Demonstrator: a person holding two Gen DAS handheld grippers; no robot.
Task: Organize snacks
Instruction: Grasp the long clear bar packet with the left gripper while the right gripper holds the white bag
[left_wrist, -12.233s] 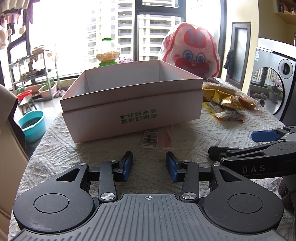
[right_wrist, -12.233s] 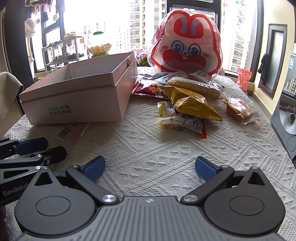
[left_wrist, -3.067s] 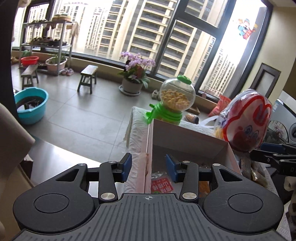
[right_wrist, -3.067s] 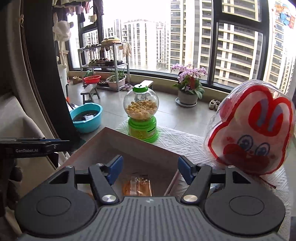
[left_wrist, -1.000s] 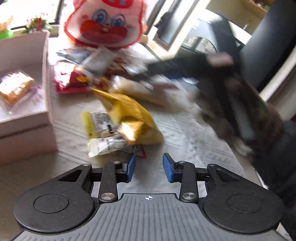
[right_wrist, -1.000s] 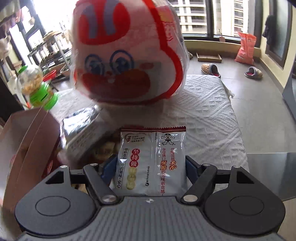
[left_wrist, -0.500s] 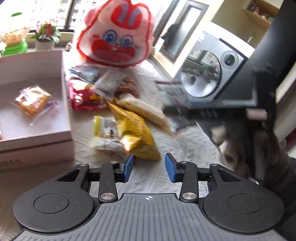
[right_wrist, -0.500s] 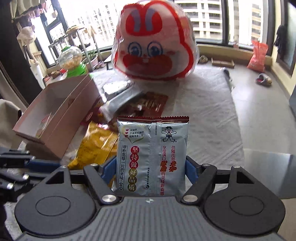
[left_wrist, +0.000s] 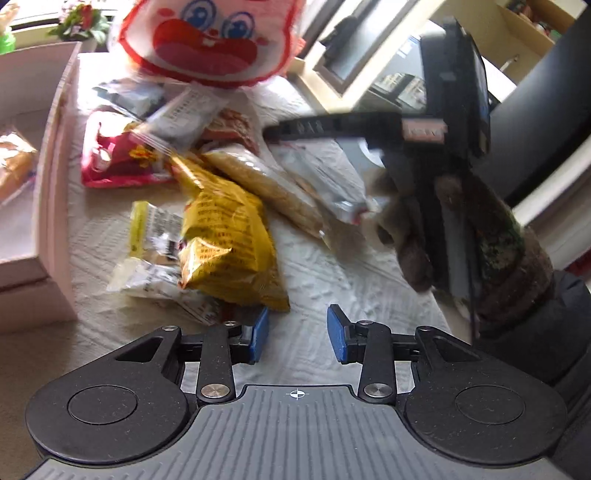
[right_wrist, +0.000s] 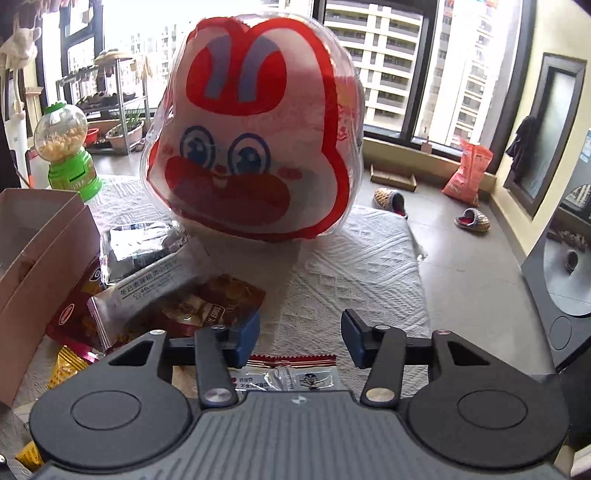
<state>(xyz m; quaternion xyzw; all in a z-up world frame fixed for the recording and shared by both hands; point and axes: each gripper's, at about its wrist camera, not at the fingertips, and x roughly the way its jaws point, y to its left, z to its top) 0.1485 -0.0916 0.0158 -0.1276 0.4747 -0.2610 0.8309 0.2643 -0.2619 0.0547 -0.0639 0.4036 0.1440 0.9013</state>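
The pink box (left_wrist: 55, 206) sits at the left, holding 1 wrapped pastry (left_wrist: 14, 166). The left gripper (left_wrist: 297, 332), empty, is closing just right of the yellow bag (left_wrist: 229, 243). The right gripper (right_wrist: 299, 338) is closing, its pads clear of the silver packet (right_wrist: 291, 374) lying below on the tablecloth (right_wrist: 362, 266).

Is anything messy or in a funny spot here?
Yes. The snack packets lie in a jumbled heap on the tablecloth, overlapping one another, while the pink box beside them shows just one wrapped snack. A silver packet lies flat right under the right gripper, whose jaws are closing with nothing between them.
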